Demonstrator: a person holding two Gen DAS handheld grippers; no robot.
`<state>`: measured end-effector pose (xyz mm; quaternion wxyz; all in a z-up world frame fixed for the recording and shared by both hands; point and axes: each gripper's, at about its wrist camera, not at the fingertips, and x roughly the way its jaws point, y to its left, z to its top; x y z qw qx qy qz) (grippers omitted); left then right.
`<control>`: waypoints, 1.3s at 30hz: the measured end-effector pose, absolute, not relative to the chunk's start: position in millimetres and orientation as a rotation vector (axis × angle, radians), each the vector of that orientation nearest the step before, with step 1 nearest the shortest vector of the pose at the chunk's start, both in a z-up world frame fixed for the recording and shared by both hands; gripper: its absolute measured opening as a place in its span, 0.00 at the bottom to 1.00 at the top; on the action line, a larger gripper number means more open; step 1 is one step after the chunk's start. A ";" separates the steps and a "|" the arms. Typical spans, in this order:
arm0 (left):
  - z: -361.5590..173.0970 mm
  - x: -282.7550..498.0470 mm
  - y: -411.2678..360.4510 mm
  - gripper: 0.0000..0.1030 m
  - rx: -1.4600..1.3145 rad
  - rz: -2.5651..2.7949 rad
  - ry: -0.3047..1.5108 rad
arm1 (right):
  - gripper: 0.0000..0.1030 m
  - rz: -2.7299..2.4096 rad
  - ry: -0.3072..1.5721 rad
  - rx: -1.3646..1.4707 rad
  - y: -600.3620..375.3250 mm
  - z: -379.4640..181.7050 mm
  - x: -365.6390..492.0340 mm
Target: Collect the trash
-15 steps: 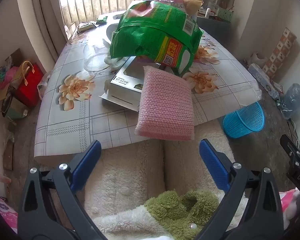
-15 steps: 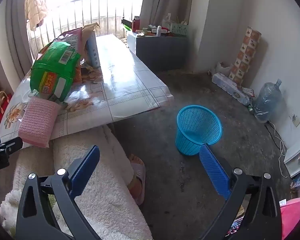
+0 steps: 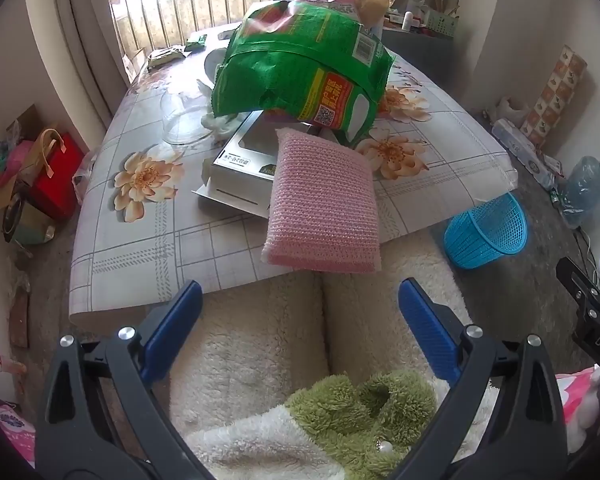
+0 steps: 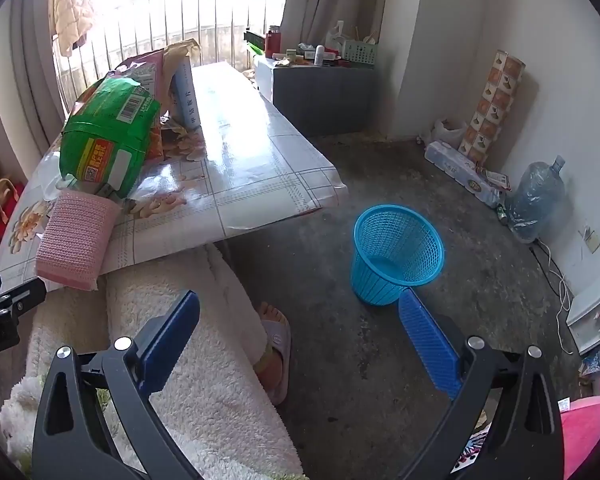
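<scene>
Clutter is crowding the near end of my low table with the flower-print covering (image 3: 148, 240): a crumpled green plastic snack bag (image 3: 300, 72) is lying on top of a white cardboard box with a window (image 3: 240, 168), and a pink knitted sponge pad (image 3: 324, 204) is leaning against that box, overhanging the table edge toward me. A clear glass bowl (image 3: 180, 120) is sitting just left of the bag. I am holding my left gripper (image 3: 300, 312) spread wide and empty over my knees in cream fleece trousers (image 3: 256, 340), short of the pad. My right gripper (image 4: 300, 320) is hanging released too, gripping nothing. A blue plastic mesh wastebasket (image 4: 396, 252) is standing upright on the grey concrete floor (image 4: 380, 360), beside the table's right corner, nothing blocking it. A large water bottle (image 4: 536, 200) is resting against the wall.
</scene>
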<state>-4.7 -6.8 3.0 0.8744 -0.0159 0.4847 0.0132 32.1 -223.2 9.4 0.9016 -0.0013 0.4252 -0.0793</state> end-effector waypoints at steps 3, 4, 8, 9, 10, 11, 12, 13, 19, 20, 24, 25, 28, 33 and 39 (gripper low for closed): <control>2.9 -4.6 -6.7 0.92 -0.030 0.029 1.017 | 0.94 -0.166 0.876 -0.014 -220.6 8.3 29.8; 1.9 -5.2 -7.5 0.92 -0.029 0.029 1.017 | 0.94 -0.166 0.878 -0.012 -221.0 7.7 29.5; 0.5 -6.6 -7.2 0.92 -0.033 0.029 1.020 | 0.94 -0.171 0.888 -0.011 -223.6 6.4 29.2; -0.3 -6.5 -6.9 0.92 -0.033 0.028 1.024 | 0.94 -0.173 0.891 -0.014 -222.7 5.6 30.6; -1.2 -6.4 -6.9 0.92 -0.033 0.027 1.027 | 0.94 -0.175 0.892 -0.016 -222.3 5.1 30.8; -1.3 -6.3 -7.0 0.92 -0.034 0.026 1.029 | 0.94 -0.176 0.894 -0.017 -222.2 4.7 30.8; -1.8 -6.3 -7.0 0.92 -0.034 0.025 1.030 | 0.94 -0.176 0.895 -0.016 -222.3 4.5 30.4; -1.9 -6.3 -7.1 0.92 -0.033 0.024 1.031 | 0.94 -0.176 0.895 -0.015 -222.4 4.3 29.8; -2.3 -6.0 -7.7 0.92 -0.032 0.022 1.032 | 0.94 -0.180 0.896 -0.008 -225.3 4.3 27.8; -2.3 -6.0 -7.8 0.92 -0.031 0.023 1.032 | 0.94 -0.181 0.896 -0.008 -225.9 4.3 27.2; -2.3 -6.0 -7.7 0.92 -0.031 0.025 1.029 | 0.94 -0.182 0.897 -0.009 -225.8 4.8 28.9; -2.3 -6.0 -8.3 0.92 -0.030 0.025 1.028 | 0.94 -0.181 0.897 -0.010 -225.9 4.7 29.0; -2.1 -6.0 -9.0 0.92 -0.029 0.025 1.027 | 0.94 -0.179 0.899 -0.005 -227.1 4.7 28.8; 1.1 -6.4 -9.4 0.92 -0.028 0.027 1.021 | 0.94 -0.179 0.900 -0.004 -228.2 4.4 28.6; 2.3 -6.6 -9.3 0.92 -0.028 0.028 1.020 | 0.94 -0.178 0.900 -0.003 -228.3 4.2 28.3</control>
